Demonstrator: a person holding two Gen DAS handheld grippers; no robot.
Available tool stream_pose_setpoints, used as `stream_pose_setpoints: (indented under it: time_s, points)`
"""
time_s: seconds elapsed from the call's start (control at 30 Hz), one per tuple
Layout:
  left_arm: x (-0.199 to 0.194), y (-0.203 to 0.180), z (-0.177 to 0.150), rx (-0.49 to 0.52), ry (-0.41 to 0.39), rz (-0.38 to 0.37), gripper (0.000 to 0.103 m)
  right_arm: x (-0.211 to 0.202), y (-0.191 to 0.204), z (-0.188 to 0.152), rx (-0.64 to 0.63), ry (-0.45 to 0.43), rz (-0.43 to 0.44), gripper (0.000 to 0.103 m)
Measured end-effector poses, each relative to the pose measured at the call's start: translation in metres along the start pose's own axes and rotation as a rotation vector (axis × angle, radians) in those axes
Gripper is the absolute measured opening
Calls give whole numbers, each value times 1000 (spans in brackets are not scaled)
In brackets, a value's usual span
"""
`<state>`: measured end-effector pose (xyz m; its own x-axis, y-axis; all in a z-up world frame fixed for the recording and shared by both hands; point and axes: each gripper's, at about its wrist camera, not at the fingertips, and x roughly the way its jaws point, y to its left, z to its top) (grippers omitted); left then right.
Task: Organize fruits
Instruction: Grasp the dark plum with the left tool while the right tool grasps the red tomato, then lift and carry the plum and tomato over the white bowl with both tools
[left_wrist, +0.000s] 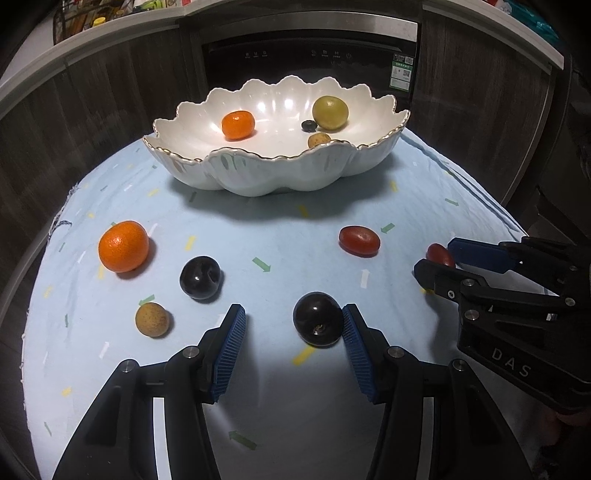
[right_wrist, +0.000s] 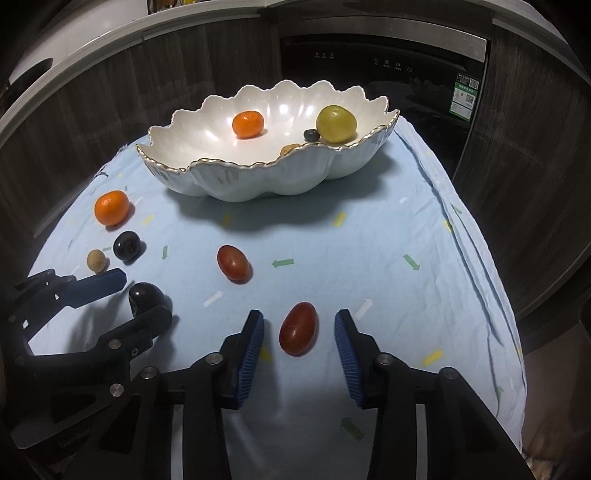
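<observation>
A white scalloped bowl (left_wrist: 258, 177) (right_wrist: 236, 184) stands at the back of the blue cloth. It holds a small orange (left_wrist: 238, 124), a yellow-green fruit (left_wrist: 330, 112), a blueberry (left_wrist: 308, 126) and a small tan fruit (left_wrist: 318, 140). My left gripper (left_wrist: 293, 325) is open around a dark plum (left_wrist: 317, 324) that touches its right pad. My right gripper (right_wrist: 299, 328) is open around a red grape tomato (right_wrist: 298, 328), which also shows in the left wrist view (left_wrist: 439, 254). On the cloth lie another red tomato (left_wrist: 359, 240) (right_wrist: 232, 262), a second dark plum (left_wrist: 200, 277), an orange (left_wrist: 123, 246) and a tan fruit (left_wrist: 152, 319).
The blue patterned cloth (left_wrist: 288, 387) covers a small round table with edges close on the left and right. Dark wood cabinets and an appliance (left_wrist: 314, 55) stand behind the bowl. The right gripper (left_wrist: 436, 264) shows at the right of the left wrist view.
</observation>
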<state>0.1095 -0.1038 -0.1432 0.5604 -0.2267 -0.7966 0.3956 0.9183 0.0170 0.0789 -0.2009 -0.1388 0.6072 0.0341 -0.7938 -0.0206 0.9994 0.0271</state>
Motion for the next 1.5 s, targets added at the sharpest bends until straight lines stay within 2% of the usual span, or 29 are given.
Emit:
stream_pose_setpoints:
  time_s: [0.17, 0.33, 0.93, 1.5]
  points:
    - [1, -3, 0, 1, 6, -18, 42, 0, 1, 0, -1, 0, -2, 33]
    - [0, -6, 0, 12, 1, -27, 29, 0, 0, 0, 2, 0, -1, 24]
    - [-12, 0, 6, -1, -30, 0, 28, -11, 4, 3, -17, -20, -1, 21]
    - [-37, 24, 34, -58, -101, 33, 28, -39, 9, 39, -8, -91, 0, 21]
